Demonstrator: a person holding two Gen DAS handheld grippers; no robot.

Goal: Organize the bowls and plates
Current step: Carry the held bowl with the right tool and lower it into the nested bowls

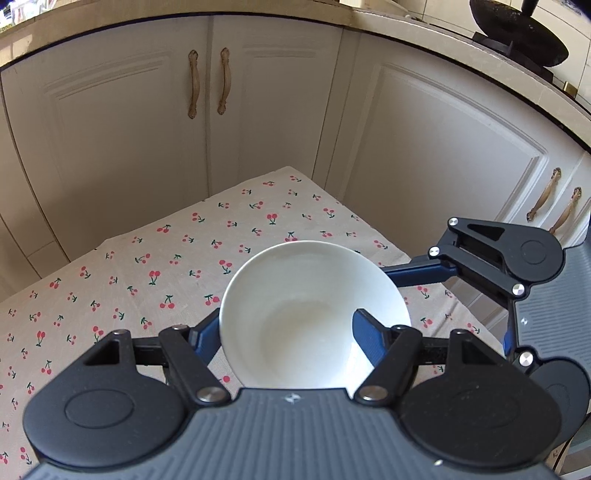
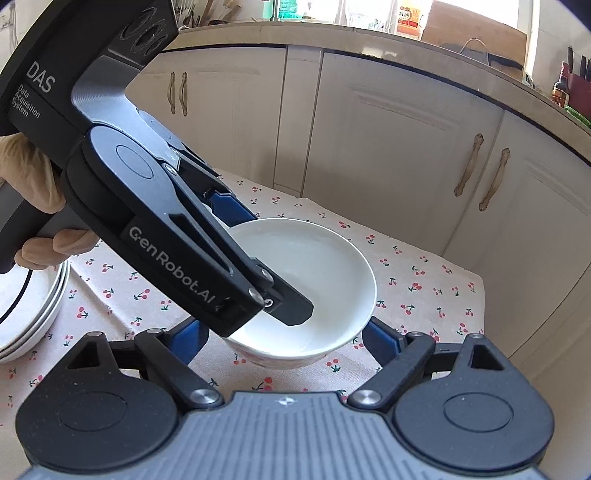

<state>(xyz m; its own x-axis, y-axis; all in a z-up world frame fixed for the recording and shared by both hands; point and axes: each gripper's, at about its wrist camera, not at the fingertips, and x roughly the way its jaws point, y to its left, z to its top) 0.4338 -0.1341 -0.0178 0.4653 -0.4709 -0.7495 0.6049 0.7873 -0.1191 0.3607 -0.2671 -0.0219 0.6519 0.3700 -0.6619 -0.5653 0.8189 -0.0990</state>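
Note:
A white bowl point(image 1: 306, 288) hangs tilted just over the cherry-print cloth point(image 1: 147, 266). My left gripper point(image 1: 286, 326) straddles its near-left wall, one finger inside the bowl and the other outside, shut on the bowl. In the right wrist view the left gripper point(image 2: 266, 258) comes down from the upper left into the bowl point(image 2: 325, 266). My right gripper point(image 2: 288, 332) has a blue finger on each side of the bowl's lower outer wall and is closed on it. One of its fingers point(image 1: 413, 275) shows against the bowl's right side.
A stack of white plates point(image 2: 22, 314) sits at the cloth's left edge. A gloved hand point(image 2: 33, 173) holds the left gripper. White cabinet doors point(image 1: 258, 122) stand close behind the table. A dark wok point(image 1: 517, 33) sits on the counter at upper right.

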